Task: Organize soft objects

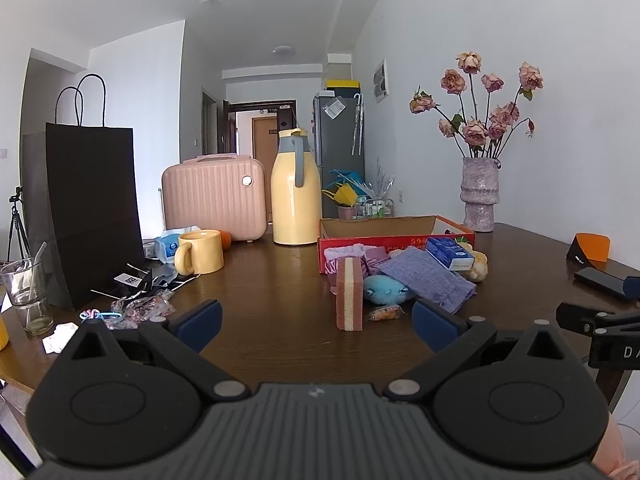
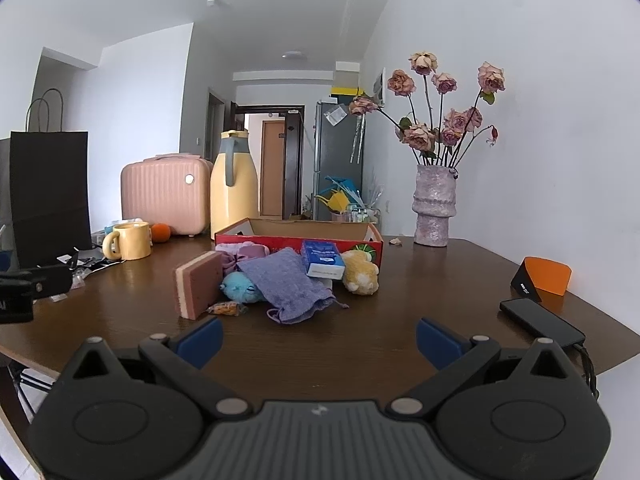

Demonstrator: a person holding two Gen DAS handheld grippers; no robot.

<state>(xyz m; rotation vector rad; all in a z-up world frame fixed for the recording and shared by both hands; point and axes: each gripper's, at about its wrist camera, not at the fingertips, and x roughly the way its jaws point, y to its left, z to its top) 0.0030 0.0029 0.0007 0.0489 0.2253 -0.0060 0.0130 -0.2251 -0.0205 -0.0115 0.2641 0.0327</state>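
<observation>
- Left wrist view: my left gripper fills the bottom of the frame, its blue pads spread wide with nothing between them, above a dark brown wooden table.
- Just above centre, a pink-and-cream sponge stands upright on the table. Right of it sits a blue plush toy, with a purple cloth draped against it and a yellow plush at the pile's right end.
- A blue tissue pack rests on the pile, and behind it all is an open red cardboard box.
- At left I see a black paper bag, a glass and a yellow mug; mid-frame, a pink case and a yellow thermos.
- Upper right, dried roses in a lilac vase stand by the white wall; a hallway with a grey fridge runs back at centre.
- Right wrist view: my right gripper is likewise parted and empty at the bottom of the frame.
- The sponge is left of centre, with the blue plush toy, purple cloth, tissue pack and yellow plush clustered in front of the red box.
- At right, a black phone lies near the table edge beside an orange-and-black object.
</observation>
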